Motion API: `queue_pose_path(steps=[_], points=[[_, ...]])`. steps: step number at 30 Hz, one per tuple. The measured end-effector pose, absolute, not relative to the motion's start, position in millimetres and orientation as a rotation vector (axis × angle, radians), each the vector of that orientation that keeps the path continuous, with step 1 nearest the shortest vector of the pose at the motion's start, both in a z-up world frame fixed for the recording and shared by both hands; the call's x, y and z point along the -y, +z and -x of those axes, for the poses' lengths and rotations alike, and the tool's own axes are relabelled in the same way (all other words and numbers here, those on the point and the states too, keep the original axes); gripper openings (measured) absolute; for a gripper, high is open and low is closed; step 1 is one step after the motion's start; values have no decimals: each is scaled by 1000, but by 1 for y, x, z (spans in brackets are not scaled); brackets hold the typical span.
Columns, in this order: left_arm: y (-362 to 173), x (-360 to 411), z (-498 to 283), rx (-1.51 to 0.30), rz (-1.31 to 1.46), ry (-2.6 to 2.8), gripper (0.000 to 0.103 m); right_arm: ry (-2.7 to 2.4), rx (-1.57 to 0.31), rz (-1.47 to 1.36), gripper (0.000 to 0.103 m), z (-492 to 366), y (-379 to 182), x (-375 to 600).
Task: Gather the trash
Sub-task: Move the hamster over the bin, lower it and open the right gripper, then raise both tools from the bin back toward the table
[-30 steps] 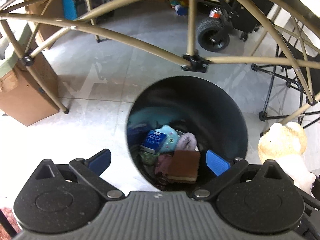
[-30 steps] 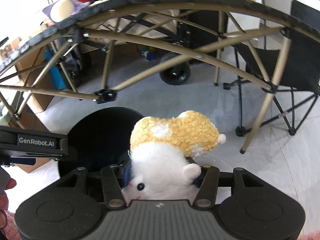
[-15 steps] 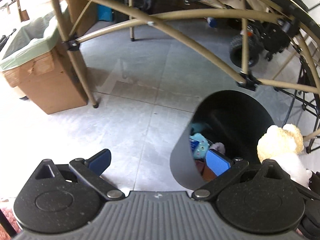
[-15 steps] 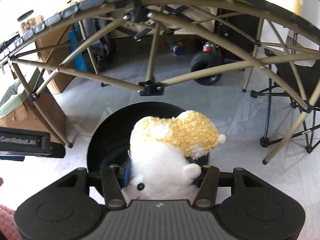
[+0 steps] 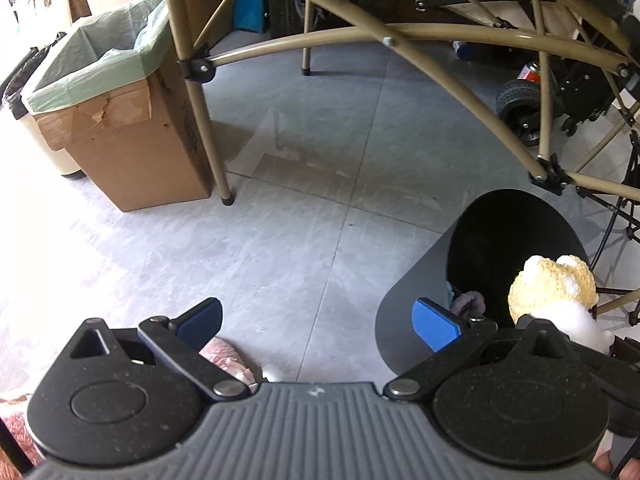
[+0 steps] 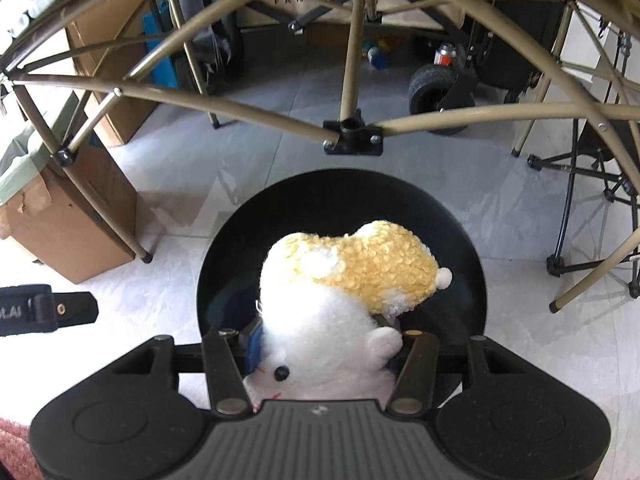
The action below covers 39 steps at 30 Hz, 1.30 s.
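Two views look down along handheld tongs toward a grey tiled floor (image 5: pixel 304 184) beneath a frame of tan metal poles (image 6: pixel 352 76).

The right tongs (image 6: pixel 324 340) are partly closed and grip a plush toy (image 6: pixel 344 300) between their blue pads, one pad pressing into each side of its white body. The toy hangs head toward the camera, so its small black eye and pink stitched whiskers sit nearest the tongs. Its belly and paws are white and fluffy; its back is a nubbly golden yellow with a white patch, ending in a small white tail. It is held directly above the round mouth of a dark bin (image 6: pixel 472 264), which stands on the floor under a black pole joint.

The left tongs (image 5: pixel 316 322) are spread wide and hold nothing; only floor shows between the blue pads (image 5: pixel 434 322). They hover to the left of the same bin (image 5: pixel 416 284), whose grey outer wall and black interior appear at the right of this view. A small part of the contents is visible inside, including a mauve fuzzy item (image 5: pixel 468 304). The plush toy (image 5: pixel 552 288) shows at the bin's far right edge.

A cardboard box (image 5: pixel 132 148) lined with a pale green bag (image 5: pixel 104 60) stands well apart to the left.
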State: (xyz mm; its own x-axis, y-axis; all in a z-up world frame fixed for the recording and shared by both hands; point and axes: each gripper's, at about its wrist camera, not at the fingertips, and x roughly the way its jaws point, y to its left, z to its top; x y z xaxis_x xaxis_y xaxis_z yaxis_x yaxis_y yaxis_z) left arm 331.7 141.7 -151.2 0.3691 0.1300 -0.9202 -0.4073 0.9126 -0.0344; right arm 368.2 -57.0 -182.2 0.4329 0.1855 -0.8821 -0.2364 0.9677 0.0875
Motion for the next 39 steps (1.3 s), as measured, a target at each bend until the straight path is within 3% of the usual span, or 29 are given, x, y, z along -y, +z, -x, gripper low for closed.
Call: queue_pose_path(steps=[16, 18, 20, 22, 39], points=[[-164, -144, -331, -1176, 241, 357, 103, 275, -1157, 57, 54, -379, -194, 47], [-164, -144, -331, -1177, 241, 358, 103, 267, -1157, 54, 63, -379, -193, 48], [-165, -145, -332, -1180, 241, 358, 103, 253, -1146, 58, 86, -379, -190, 48], [-166, -145, -332, -1184, 241, 361, 103, 237, -1128, 74, 90, -379, -187, 48], [-166, -143, -333, -1187, 230, 351, 103, 236, -1141, 76, 91, -378, -187, 50]])
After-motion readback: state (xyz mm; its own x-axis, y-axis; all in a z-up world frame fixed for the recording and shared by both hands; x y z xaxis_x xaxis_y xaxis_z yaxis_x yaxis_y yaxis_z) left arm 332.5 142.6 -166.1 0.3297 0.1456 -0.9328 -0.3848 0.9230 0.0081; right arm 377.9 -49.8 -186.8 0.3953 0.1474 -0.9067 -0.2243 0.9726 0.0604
